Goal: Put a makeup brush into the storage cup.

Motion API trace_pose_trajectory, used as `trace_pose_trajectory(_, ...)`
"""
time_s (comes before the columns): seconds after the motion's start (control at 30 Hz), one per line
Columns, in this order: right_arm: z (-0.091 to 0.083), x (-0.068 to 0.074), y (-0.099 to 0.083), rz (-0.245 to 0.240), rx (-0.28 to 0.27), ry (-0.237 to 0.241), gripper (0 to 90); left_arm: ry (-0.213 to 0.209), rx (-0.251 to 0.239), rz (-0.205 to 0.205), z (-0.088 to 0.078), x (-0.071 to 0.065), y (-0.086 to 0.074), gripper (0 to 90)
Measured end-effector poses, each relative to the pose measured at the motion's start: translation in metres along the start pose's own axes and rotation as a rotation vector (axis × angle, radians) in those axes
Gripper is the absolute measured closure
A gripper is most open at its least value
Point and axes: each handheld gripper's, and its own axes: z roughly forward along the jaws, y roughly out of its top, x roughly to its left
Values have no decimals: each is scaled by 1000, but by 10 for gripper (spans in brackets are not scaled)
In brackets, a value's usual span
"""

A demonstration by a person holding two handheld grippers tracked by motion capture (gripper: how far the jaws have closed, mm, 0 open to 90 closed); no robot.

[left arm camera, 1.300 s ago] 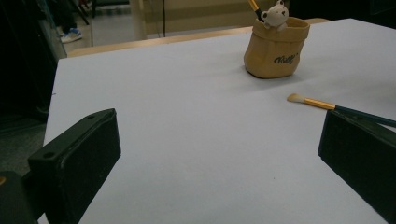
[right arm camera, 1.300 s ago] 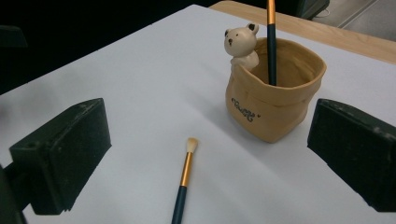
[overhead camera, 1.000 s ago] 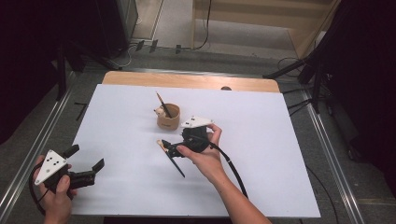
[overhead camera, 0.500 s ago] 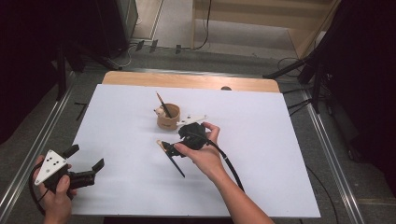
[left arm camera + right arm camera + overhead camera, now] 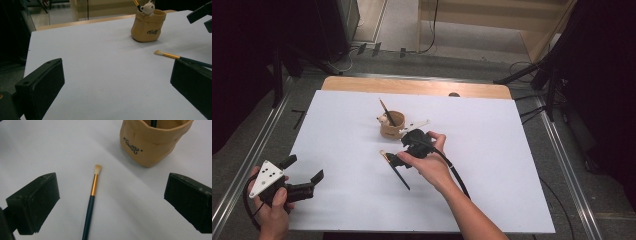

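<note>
1. Between the spread jaws of the right hand-held gripper [image 5: 110,205], a brush [image 5: 91,202] lies flat on the white worktop [image 5: 512,165]; its pale bristle tip points toward the cup, its dark handle runs back toward the camera. Neither jaw touches it.
2. Right hand-held gripper [image 5: 399,159]: released, jaws wide, poised low over the brush near the worktop's middle, held in the right hand [image 5: 427,162].
3. Cup [image 5: 391,125]: a tan, sack-shaped holder with a small bear figure on its rim, standing upright just beyond the brush's bristle end, apart from it. A second brush [image 5: 387,112] already stands in it, leaning.
4. Left hand-held gripper [image 5: 304,182]: released, jaws apart with nothing between them, held in the left hand [image 5: 274,210] at the near left corner of the worktop, well apart from cup and brush.
5. Progress, as judged: one brush appears stowed in the cup; the lying brush is framed for a grasp but not yet gripped. Left to do: close on the handle, lift, tip it upright and lower it into the cup.
</note>
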Motion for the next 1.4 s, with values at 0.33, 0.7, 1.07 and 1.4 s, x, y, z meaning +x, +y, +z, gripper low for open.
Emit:
trace_pose_trajectory(0.33,5,0,4,3,73,-8,0,0,-1,-1,0,0,0,0)
trace_pose_trajectory(0.7,12,5,10,-1,173,-3,0,0,-2,0,0,0,0,0)
trace_pose_trajectory(1.07,18,7,13,-3,252,7,27,-1,0,2,0,0,0,0)
trace_pose_trajectory(1.4,22,9,14,-4,295,3,81,1,-2,3,0,0,0,0)
